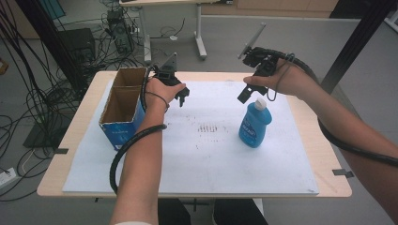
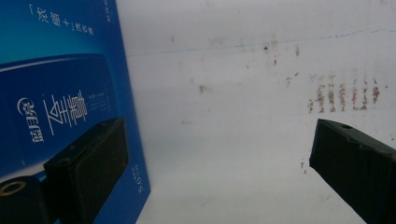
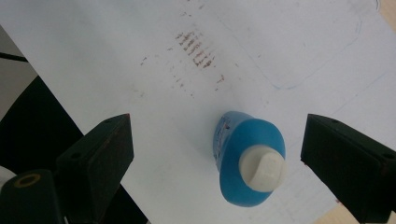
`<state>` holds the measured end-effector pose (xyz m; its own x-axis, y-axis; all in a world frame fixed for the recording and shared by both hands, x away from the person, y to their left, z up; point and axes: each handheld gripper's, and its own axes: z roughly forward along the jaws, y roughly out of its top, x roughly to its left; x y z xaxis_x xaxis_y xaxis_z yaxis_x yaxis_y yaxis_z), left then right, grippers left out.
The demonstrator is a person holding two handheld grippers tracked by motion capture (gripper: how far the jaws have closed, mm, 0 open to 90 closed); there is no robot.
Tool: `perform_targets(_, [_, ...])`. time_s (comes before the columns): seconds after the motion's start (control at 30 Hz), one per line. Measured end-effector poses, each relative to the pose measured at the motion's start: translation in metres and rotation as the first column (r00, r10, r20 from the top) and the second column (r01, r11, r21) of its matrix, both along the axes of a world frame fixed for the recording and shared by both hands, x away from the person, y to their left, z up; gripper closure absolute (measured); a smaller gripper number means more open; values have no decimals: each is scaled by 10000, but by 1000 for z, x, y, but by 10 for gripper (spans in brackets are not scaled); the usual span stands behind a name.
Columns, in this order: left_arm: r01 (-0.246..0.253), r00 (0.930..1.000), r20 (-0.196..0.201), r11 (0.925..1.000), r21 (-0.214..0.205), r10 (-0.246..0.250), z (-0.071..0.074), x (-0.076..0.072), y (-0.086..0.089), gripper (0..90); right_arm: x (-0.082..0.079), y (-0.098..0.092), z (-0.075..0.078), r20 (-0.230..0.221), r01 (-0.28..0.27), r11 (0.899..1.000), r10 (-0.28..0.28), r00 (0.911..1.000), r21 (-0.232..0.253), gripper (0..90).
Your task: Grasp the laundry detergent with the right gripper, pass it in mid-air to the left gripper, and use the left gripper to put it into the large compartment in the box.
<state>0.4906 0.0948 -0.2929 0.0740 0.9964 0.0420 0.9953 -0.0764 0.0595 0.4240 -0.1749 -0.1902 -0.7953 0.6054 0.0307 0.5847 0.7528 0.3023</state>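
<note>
A blue bottle [image 1: 255, 125] with a white cap [image 1: 260, 103] stands upright on the white sheet [image 1: 197, 159], right of centre. My right gripper [image 1: 244, 96] hovers just above and left of the cap. In the right gripper view the bottle [image 3: 233, 144] sits below, between the wide-open jaws of my right gripper [image 3: 217, 137], and no pad touches it. An open cardboard box [image 1: 123, 105] with a blue printed side stands at the left. My left gripper [image 1: 182, 97] is held open just right of the box. In the left gripper view the box's blue side [image 2: 60, 93] is beside the left jaw of my left gripper [image 2: 210, 163].
Brown smudges [image 1: 206, 127] mark the middle of the sheet. The sheet covers most of a wooden table [image 1: 84, 108]. Cables and equipment [image 1: 70, 47] crowd the floor at the left and back. A black post [image 1: 356, 42] rises at the right.
</note>
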Motion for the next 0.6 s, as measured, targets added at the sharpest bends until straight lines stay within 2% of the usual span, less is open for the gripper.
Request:
perform_targets(0.1, [27,10000,31,10000,-2,-27,1,-1,-2,52,-4,-7,2,23,145,9999,-146,9999,24,93])
perform_targets(0.13, [22,10000,29,10000,-4,-22,1,-1,-2,52,-4,-10,2,122,8,10000,-8,9999,2,93])
perform_targets(0.23, [20,10000,43,10000,-1,-20,3,-3,-2,52,-8,-15,3,44,286,9996,-286,9996,42,93])
perform_targets(0.27, [11,10000,71,10000,13,-11,4,-3,-2,52,-9,-18,2,136,161,9999,-162,9998,25,93])
perform_targets(0.3, [19,10000,73,10000,39,-19,5,-4,-2,51,-11,-19,3,70,349,9994,-349,9994,32,93])
perform_targets(0.4, [27,10000,81,10000,78,-28,6,-5,-1,51,-15,-26,3,134,373,9993,-374,9992,66,93])
perform_targets(0.6, [-2,9999,106,10000,56,1,6,-9,-1,51,-24,-42,-2,165,444,9990,-444,9989,-4,93])
